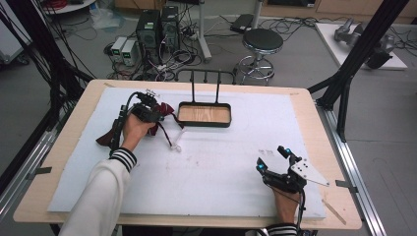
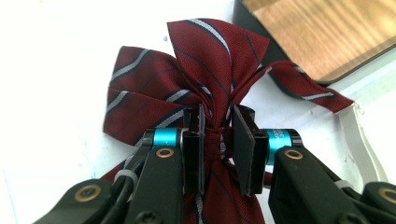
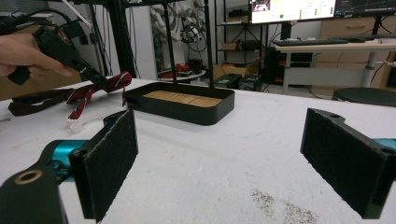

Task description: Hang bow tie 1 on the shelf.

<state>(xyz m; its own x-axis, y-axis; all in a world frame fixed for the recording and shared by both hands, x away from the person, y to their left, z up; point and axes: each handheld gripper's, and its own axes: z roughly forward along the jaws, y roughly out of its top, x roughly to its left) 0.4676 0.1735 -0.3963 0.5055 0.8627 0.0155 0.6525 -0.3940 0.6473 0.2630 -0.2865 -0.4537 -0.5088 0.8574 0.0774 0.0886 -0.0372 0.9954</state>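
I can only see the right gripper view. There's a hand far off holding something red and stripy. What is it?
Observer: It's a dark red striped bow tie. The left gripper pinches it right at the middle knot.
Operator: Is it squeezing tight?
Observer: Yes, in the left gripper view the jaws are shut on the knot, with the bow's wings fanning out beyond them.
Operator: Where's my own gripper on the table?
Observer: In the high view the right gripper sits near the table's front right part, jaws wide open, with nothing between them.
Operator: What's that white bit by the tie?
Observer: A pale elastic strap joined to the tie's end, lying on the white mat beside the tray.
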